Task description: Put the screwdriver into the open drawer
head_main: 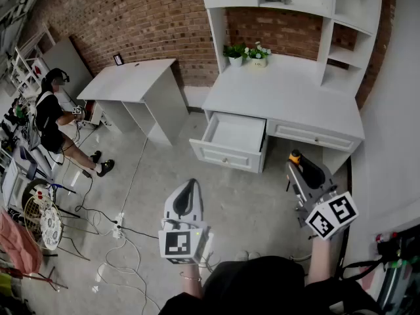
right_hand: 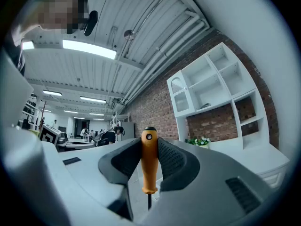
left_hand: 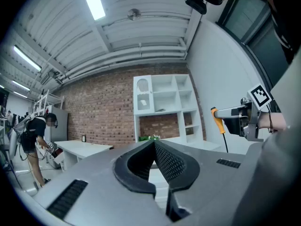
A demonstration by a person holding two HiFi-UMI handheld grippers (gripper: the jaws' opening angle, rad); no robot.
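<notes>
Nearest the lens, at the bottom edge of the head view: dark clothing (head_main: pixel 262 287) of the wearer.

Lower centre of the same view: left gripper (head_main: pixel 190 184), pointed up-frame. Jaws together, pads meeting at the tips, nothing between them.

Right of centre: right gripper (head_main: pixel 298 166), jaws clamped on the screwdriver (head_main: pixel 294 156). Orange handle pinched between the two black pads and upright in the right gripper view, with the butt end at the top and the dark shaft pointing downward. Held in the air above the floor (head_main: pixel 262 209), not resting on any surface.

Centre of frame: open drawer (head_main: pixel 223 156), pulled out from the left half of the white desk (head_main: pixel 282 94). Up-frame and left of the screwdriver, clearly apart from it.

Top centre, at the back of the desk top: potted plants (head_main: pixel 246 52) against the brick wall (head_main: pixel 151 18).

Upper left: second white table (head_main: pixel 134 81).

Far left: seated person (head_main: pixel 52 117).

Lower left, on the floor: loose cables (head_main: pixel 125 228).
</notes>
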